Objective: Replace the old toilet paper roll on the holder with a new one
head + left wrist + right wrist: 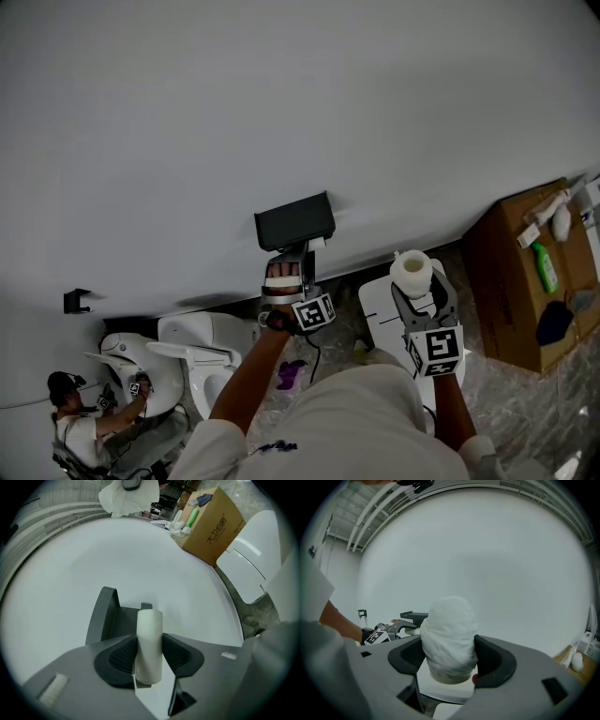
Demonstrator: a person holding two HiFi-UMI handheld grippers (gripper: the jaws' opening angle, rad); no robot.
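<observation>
With our left gripper (150, 652) we pinch the pale, bare cardboard tube (149, 630) just short of the dark grey wall holder (108, 616) ahead of it, while our right gripper (451, 663) beside it clamps the full white paper roll (450, 630) between its pads.

- I see dim, even, grey light, no glare.
- Both gripper views bend strongly, with black corners.
- Head view is slightly soft.

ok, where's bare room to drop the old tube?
Bare floor between the right-hand white toilet and the cardboard box. The box top is crowded: green bottle, dark cloth.
</observation>
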